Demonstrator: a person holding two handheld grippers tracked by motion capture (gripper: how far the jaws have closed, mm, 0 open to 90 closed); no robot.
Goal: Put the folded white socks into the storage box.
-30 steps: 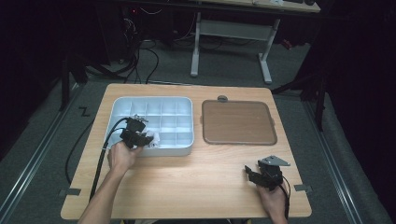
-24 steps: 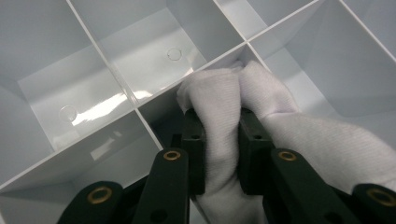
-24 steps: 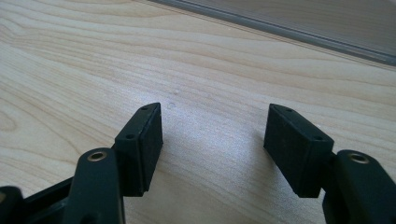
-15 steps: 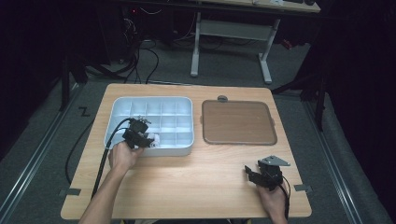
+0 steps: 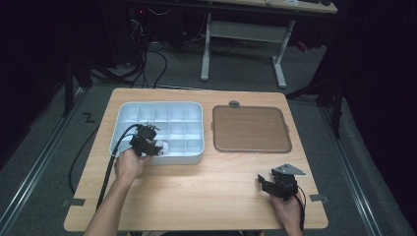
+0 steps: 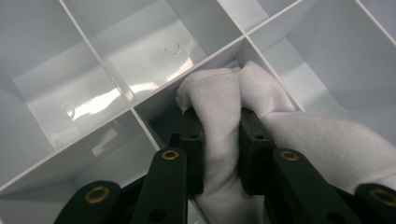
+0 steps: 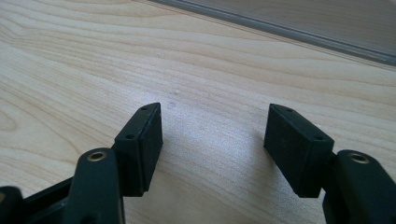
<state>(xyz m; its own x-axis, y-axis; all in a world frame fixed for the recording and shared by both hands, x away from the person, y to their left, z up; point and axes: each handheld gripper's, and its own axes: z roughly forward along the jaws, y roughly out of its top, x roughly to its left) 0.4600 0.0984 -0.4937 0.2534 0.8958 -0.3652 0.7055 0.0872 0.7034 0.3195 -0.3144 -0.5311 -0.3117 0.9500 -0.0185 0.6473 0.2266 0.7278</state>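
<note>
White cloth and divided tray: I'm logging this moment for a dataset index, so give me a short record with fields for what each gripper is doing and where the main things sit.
left gripper: shut on white cloth, jaws have just opened a little with the cloth between them
cloth location: pressed into a compartment in the near row of the white divided tray
right gripper: open, nothing between the jaws, above bare wooden table at its near right
brown tray: right of the divided tray, nothing on it
other compartments in view: no items
</note>
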